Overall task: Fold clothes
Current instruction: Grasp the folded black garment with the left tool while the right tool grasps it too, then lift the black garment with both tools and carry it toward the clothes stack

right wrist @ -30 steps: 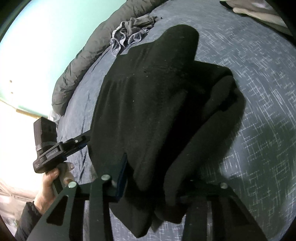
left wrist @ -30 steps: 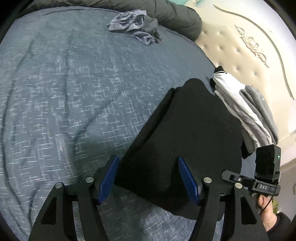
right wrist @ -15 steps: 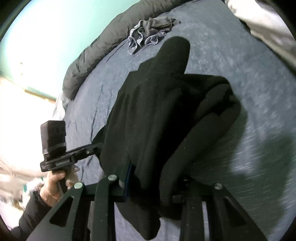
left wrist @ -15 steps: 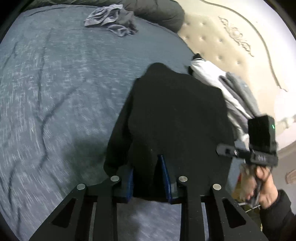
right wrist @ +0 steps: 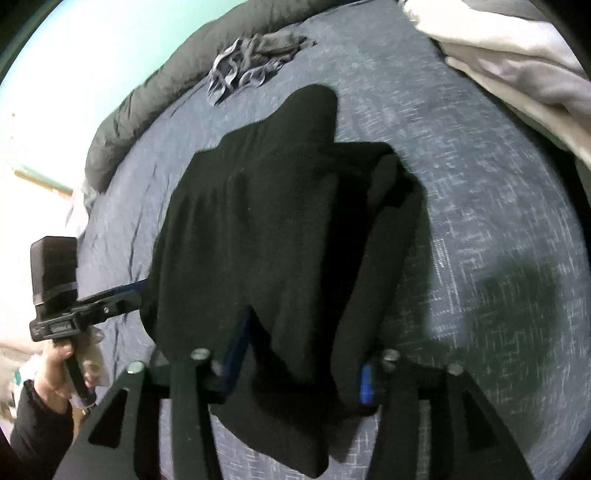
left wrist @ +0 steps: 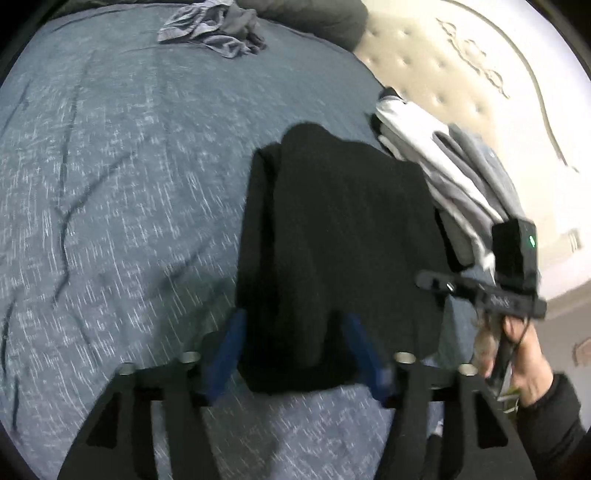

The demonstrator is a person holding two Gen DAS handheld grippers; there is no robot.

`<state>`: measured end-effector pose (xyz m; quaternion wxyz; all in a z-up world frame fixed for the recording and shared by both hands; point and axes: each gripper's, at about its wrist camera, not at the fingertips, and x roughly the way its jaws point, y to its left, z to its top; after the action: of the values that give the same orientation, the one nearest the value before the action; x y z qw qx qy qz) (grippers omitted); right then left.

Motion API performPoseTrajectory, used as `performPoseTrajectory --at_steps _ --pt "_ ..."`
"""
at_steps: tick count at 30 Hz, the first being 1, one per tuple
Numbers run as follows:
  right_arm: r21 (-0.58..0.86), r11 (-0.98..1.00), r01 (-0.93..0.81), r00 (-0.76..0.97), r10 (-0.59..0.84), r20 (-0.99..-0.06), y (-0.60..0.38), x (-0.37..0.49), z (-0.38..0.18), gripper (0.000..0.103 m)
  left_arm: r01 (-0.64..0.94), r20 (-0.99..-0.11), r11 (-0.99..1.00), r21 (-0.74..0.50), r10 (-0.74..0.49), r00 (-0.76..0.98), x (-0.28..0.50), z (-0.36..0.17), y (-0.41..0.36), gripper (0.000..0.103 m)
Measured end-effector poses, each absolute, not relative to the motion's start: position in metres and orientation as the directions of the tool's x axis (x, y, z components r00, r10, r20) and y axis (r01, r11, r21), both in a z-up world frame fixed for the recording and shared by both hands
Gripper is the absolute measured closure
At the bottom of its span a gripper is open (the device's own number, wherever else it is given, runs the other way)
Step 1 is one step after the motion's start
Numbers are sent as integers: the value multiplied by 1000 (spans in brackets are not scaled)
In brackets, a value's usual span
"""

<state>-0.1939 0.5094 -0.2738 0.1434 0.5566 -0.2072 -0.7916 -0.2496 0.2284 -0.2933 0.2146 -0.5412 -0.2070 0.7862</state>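
Each wrist camera looks forward and down along its claw, close over the bed (left wrist: 110,184); both views share the black garment (left wrist: 343,236) and the crumpled grey clothes (right wrist: 251,70).

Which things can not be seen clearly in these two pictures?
- Right wrist view: the black garment covers the right tongs, so whether they pinch it is unclear.
- Left wrist view: motion blur smears the left tongs; their contact with the garment is uncertain.
- Right wrist view: the folded pile is cut by the edge.
- Both views: the crumpled grey clothes are too small to identify.
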Motion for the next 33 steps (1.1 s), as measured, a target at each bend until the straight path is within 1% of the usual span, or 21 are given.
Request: performPoseTrajectory --at_steps 2,3,7,16,18,19,21,23,29,30,31,33 --pt "492 -870 -19 -349 -456 -819 514 -192 -274 39 -114 -755 -812 -573 577 -312 -260 -297 229 35" --pt "491 -871 -26 -353 -451 -820 516 -190 -275 38 -112 -756 -811 -574 578 -308 -264 -299 230 34" --pt "510 -860 -34 -341 -469 -814 520 -189 -284 37 -123 -755 -800 -587 596 -273 -279 -314 239 32" --pt "491 -871 6 -322 -467 -824 500 -206 -296 37 -106 -725 -766 -635 637 -260 -292 -343 245 32" --pt "486 -874 17 -324 -465 -824 499 -206 -298 43 -107 -723 -763 -638 641 -259 -293 -346 246 32" --pt "493 -870 22 -325 -473 -819 498 -206 -298 51 -109 -722 -762 -638 642 -260 -294 -347 247 32" --pt "489 -872 34 -332 -471 -817 496 -206 -297 53 -118 -716 -760 -640 645 -268 -295 -347 249 33" --pt "482 -874 53 -338 -470 -815 496 -206 -295 57 -120 -706 -751 -650 654 -270 -296 -349 250 37" --pt "465 -881 91 -348 -465 -814 492 -208 -290 62 -108 -692 -738 -666 665 -280 -297 -354 250 37" --pt "466 -880 96 -351 -468 -811 490 -208 -289 63 -109 -692 -739 -665 664 -284 -296 -353 249 39" --pt "467 -878 101 -354 -470 -808 489 -209 -287 65 -111 -692 -741 -662 661 -289 -293 -352 249 48" --pt "464 -877 122 -361 -475 -803 489 -208 -281 67 -115 -694 -746 -656 656 -298 -291 -347 249 57"
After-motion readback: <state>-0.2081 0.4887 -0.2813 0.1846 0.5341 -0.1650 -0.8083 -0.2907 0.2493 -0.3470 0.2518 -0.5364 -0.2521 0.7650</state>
